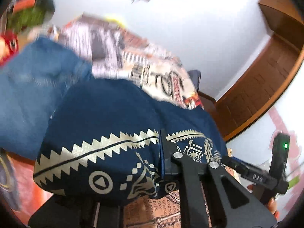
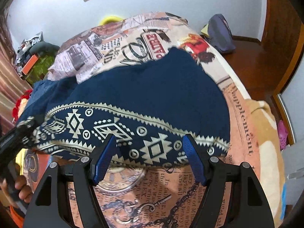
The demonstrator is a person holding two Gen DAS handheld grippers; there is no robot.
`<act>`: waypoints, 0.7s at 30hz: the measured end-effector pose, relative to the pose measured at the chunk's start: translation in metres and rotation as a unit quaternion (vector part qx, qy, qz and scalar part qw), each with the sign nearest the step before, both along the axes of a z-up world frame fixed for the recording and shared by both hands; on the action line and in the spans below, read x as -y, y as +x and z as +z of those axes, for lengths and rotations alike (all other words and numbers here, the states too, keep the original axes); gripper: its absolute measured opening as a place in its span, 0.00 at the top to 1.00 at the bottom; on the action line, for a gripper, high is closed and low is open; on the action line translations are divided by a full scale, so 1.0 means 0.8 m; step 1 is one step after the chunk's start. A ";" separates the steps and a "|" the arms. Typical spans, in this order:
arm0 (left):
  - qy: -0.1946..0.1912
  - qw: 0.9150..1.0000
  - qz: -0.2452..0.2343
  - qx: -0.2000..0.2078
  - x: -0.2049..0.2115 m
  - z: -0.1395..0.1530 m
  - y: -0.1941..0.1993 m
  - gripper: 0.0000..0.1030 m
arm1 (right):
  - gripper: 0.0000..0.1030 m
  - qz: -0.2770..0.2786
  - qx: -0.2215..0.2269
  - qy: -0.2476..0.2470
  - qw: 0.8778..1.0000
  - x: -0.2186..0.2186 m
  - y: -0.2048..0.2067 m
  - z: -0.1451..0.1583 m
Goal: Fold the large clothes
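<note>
At the left side of the bed lay a lighter blue cloth, bunched up beside the big dark blue garment. The garment covered the middle of the bed, on top of a bedsheet printed like old newspapers. Its band of cream zigzags and diamonds ran along the bed's near edge, so that edge was the easy one to grab.

The left tool was at the left end of that patterned band. Its fingers looked pressed together with dark cloth bunched around them, so it seemed to be pinching the hem. It likely held that end so the cloth would not slide while the other side was picked up.

Further right, the right tool had its two blue fingers spread wide apart. They sat just at the patterned hem with nothing between them. It looked ready to close on the hem there, so that both ends could be lifted together for a fold.

At the far right corner of the bed sat a small dark bag on the wooden floor, well apart from the garment.
</note>
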State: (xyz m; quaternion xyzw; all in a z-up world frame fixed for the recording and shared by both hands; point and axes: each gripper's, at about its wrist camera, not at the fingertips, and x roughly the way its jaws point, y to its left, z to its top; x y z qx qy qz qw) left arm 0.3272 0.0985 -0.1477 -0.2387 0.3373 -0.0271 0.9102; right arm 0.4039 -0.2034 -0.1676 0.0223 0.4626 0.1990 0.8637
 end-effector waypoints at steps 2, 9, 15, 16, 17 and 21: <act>0.016 1.000 0.007 0.016 -0.014 0.017 -0.021 0.89 | 0.33 0.008 0.009 0.001 1.000 -0.007 -0.003 0.010; 0.014 0.999 0.018 0.032 -0.065 0.023 -0.075 0.89 | 0.33 0.080 0.014 0.003 0.997 -0.079 -0.023 0.020; 0.015 1.000 -0.004 -0.016 -0.069 -0.018 -0.076 0.85 | 0.33 0.138 -0.002 -0.047 0.989 -0.145 -0.032 -0.022; 0.002 1.000 -0.007 -0.025 -0.074 -0.026 -0.072 0.83 | 0.33 0.141 -0.012 -0.048 0.989 -0.147 -0.031 -0.030; -0.007 0.999 -0.006 -0.031 -0.077 -0.032 -0.069 0.77 | 0.33 0.141 -0.023 -0.048 0.989 -0.147 -0.030 -0.039; -0.038 0.998 0.016 -0.055 -0.094 -0.061 -0.063 0.68 | 0.29 0.145 -0.028 -0.036 0.988 -0.141 -0.030 -0.054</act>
